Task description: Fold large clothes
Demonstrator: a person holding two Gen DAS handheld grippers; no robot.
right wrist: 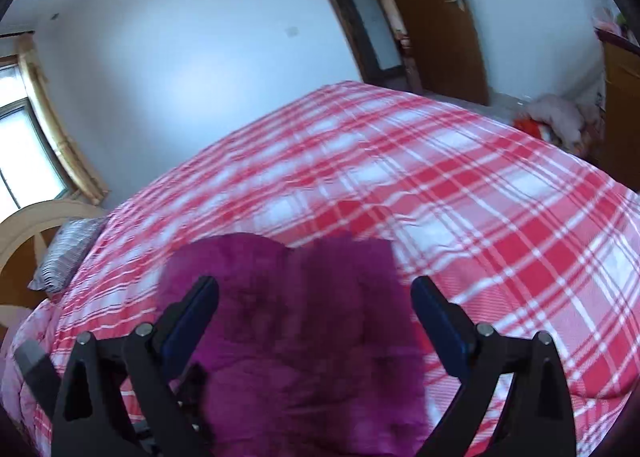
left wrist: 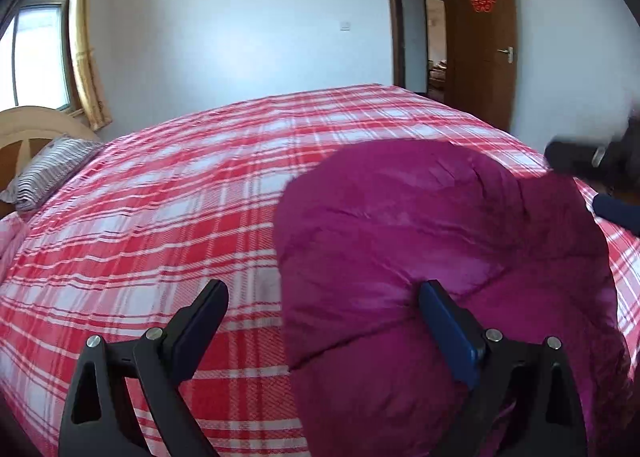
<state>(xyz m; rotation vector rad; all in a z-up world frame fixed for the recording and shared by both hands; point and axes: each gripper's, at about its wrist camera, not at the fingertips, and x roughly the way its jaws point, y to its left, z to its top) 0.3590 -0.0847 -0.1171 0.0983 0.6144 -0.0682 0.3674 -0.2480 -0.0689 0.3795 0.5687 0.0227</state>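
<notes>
Jacket (right wrist: 296,329) — beneath the spread right gripper (right wrist: 315,289)

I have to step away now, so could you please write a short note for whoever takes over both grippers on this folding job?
Left gripper: open, holding nothing, one finger over the jacket's near edge.
Right gripper: open, holding nothing, above the jacket.
The purple padded jacket lies bunched on the plaid bedspread, near the bed's front edge.
Done: jacket is on the bed, partly gathered.
Left: spread it flat, fold it neatly.
</notes>
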